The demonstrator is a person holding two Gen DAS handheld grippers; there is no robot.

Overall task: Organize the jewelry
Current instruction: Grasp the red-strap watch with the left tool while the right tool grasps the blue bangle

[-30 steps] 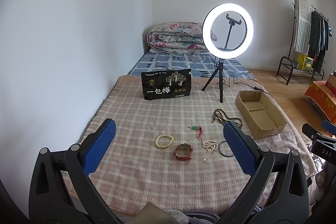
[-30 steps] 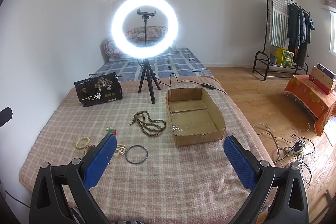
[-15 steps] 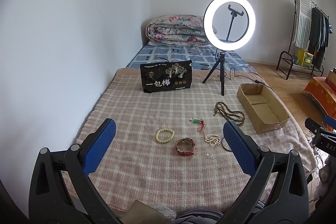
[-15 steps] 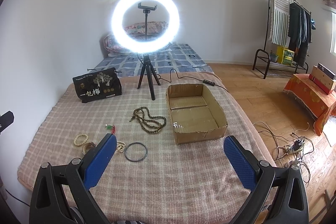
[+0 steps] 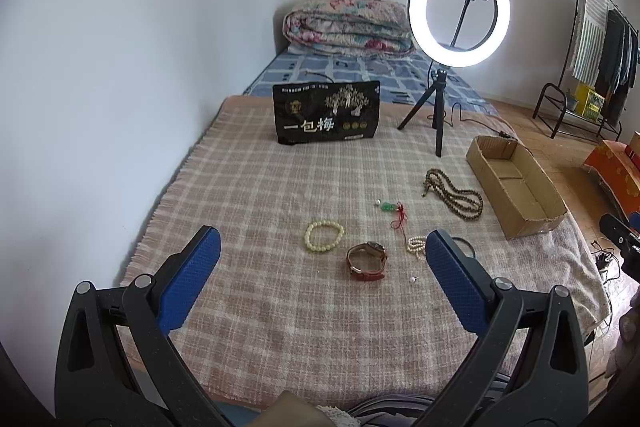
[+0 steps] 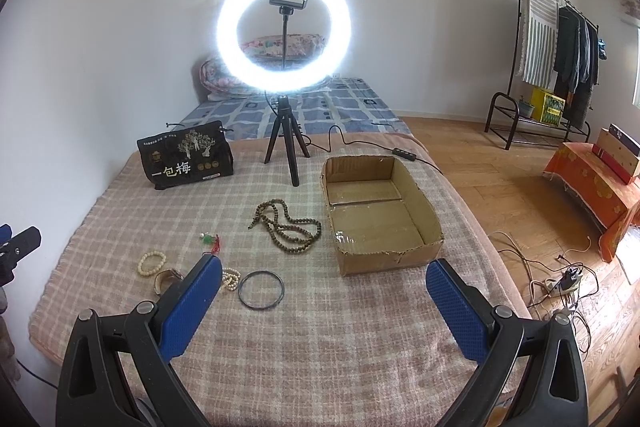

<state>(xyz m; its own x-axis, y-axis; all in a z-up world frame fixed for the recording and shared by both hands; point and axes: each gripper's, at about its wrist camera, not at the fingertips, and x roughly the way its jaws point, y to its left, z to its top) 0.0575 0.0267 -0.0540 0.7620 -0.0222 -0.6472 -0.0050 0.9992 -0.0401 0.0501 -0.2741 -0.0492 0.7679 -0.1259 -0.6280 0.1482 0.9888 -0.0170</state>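
Note:
Jewelry lies on a checked blanket (image 5: 280, 187): a cream bead bracelet (image 5: 324, 235), a red-strap watch (image 5: 367, 261), a small pearl strand (image 5: 416, 246), a green charm on red cord (image 5: 394, 211), a long brown bead necklace (image 5: 454, 193) and a dark bangle (image 6: 261, 289). An empty cardboard box (image 6: 378, 213) sits right of them. My left gripper (image 5: 322, 281) is open, above the blanket just short of the watch. My right gripper (image 6: 324, 301) is open and empty, short of the bangle and box.
A lit ring light on a tripod (image 6: 285, 39) stands behind the jewelry, its cable trailing right. A black snack bag (image 5: 326, 111) stands at the back left. A folded quilt (image 5: 346, 27) lies at the bed's far end. Wall on the left; bed edge on the right.
Both grippers have moved forward over the blanket, so the jewelry and box look nearer and lower. Both stay open and empty. No object has moved.

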